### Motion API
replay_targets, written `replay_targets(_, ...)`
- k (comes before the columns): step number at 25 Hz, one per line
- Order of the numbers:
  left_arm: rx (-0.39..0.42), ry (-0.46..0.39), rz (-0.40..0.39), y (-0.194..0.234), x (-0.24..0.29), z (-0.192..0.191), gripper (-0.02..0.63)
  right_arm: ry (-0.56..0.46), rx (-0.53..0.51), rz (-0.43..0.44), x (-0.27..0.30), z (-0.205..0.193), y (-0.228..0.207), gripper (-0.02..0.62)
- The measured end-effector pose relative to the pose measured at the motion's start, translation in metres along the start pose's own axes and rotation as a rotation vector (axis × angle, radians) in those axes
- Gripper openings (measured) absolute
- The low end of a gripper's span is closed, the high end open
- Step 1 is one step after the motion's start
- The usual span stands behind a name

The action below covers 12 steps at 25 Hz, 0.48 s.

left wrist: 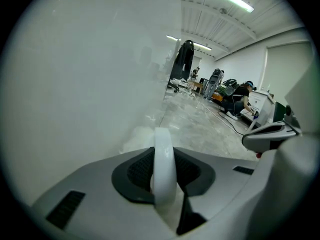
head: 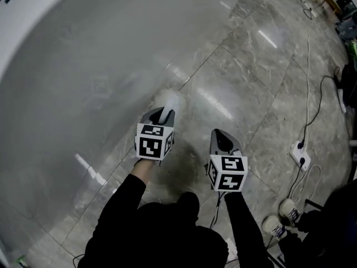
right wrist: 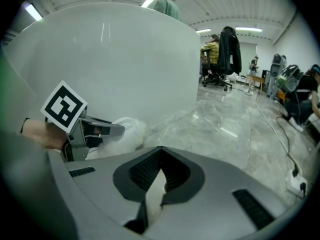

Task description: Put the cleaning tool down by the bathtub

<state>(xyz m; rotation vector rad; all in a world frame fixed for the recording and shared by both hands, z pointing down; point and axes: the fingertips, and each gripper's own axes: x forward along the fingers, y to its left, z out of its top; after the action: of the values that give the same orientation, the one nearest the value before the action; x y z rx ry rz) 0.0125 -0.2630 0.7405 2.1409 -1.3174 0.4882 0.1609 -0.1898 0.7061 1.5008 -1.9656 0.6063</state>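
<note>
The cleaning tool is a white handle [left wrist: 164,164] ending in a fluffy white head [head: 169,100]. My left gripper [head: 163,115] is shut on that handle, with the head just ahead of its tips, low over the marble floor and close to the white bathtub wall [head: 83,66]. In the left gripper view the handle stands upright between the dark pads and the head [left wrist: 137,136] shows beyond them. My right gripper [head: 223,135] hangs beside it to the right, its jaws meeting at the tips and holding nothing. The right gripper view shows the left gripper [right wrist: 95,129] and the fluffy head [right wrist: 125,131] against the tub [right wrist: 115,59].
A power strip [head: 299,155] and cables [head: 308,66] lie on the floor at the right. A second person's dark clothing and light shoes [head: 281,216] are at the bottom right. An office chair draped with a jacket [right wrist: 227,54] and seated people stand far back.
</note>
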Motion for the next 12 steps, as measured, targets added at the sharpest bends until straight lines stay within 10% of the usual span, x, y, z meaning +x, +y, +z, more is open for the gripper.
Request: replay_targets(12, 0.000, 0.030, 0.017, 0.012, 0.031, -0.030, 0.098, 0.024, -0.012, 0.001, 0.018, -0.026, -0.003, 0.000)
